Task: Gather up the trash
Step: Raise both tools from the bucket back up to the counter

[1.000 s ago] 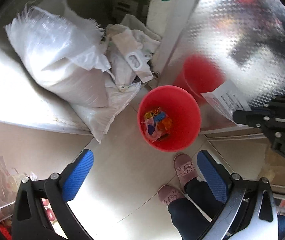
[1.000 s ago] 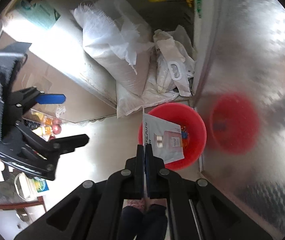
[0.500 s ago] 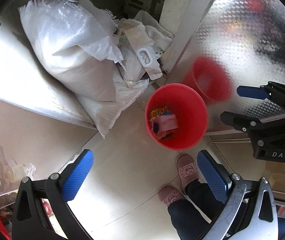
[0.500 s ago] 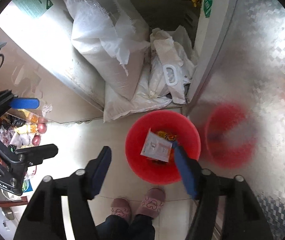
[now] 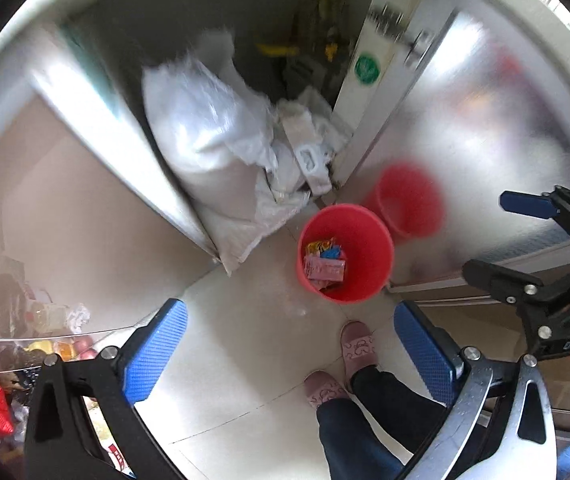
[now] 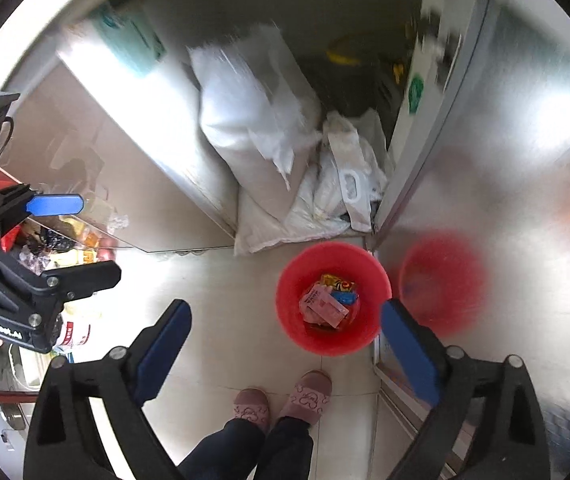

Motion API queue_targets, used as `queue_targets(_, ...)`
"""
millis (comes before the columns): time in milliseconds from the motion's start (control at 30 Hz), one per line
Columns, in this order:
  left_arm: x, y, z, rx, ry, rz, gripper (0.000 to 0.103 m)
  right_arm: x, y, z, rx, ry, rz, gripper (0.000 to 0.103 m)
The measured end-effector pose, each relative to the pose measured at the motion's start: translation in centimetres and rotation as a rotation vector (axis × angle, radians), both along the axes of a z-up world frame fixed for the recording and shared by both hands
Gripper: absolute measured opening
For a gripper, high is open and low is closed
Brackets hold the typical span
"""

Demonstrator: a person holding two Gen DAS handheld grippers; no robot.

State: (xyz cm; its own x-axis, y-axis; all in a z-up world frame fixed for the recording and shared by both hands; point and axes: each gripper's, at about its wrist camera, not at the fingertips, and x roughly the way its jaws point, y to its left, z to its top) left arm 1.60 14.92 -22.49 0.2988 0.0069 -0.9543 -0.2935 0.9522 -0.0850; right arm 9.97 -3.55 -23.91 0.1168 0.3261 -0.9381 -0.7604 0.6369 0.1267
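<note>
A red bucket stands on the tiled floor by a metal door, also seen in the right wrist view as the bucket. Inside lie colourful wrappers and a pink-white packet, the same packet lying on top of the pile. My left gripper hangs high above the floor, open and empty. My right gripper is above the bucket with its jaws opening and nothing between them. Each gripper shows in the other's view: the right gripper, the left gripper.
White woven sacks and crumpled bags fill the corner behind the bucket. The shiny metal door reflects the bucket. The person's feet in pink slippers stand just before it. A cluttered glass tabletop lies at left.
The right gripper opened and the white packet it held dropped into the bucket. Both grippers rose, so the bucket looks smaller and farther below.
</note>
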Motion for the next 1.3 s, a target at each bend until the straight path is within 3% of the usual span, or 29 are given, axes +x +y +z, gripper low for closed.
queue_targets(100,-1.4,-0.5,4.9,0.042,-0.033,0.022,0.103,-1.2,0.1,4.3,0.018,-0.021,0.023,0.097)
queue_targets(300,-3.6,-0.9,12.6,0.052,-0.097,0.031,0.103,-3.6,0.3,12.8,0.044,-0.043,0.073,0.102)
queue_targets(567,-4.4,-2.1,21.3,0.058,-0.191,0.018,0.103,-5.4,0.3,20.5,0.036,-0.085,0.103,0.102)
queue_targets(700,-3.6,-3.1,25.1,0.103,-0.226,-0.012,0.103,-5.2,-0.5,23.5,0.057,-0.120,0.092,0.102)
queue_targets(933,-1.2,-3.7,30.1,0.122,-0.284,-0.026,0.103,-3.8,-2.5,27.5,0.093,-0.224,0.043,0.102)
queue_targets(1100,2.3,-5.3,32.5,0.140,-0.315,-0.092,0.103,-1.5,-4.0,29.7,0.111,-0.326,-0.023,0.102)
queue_targets(1300,8.1,-6.5,33.7,0.077,-0.371,-0.161,0.103,2.6,-6.0,31.1,0.167,-0.412,-0.109,0.102)
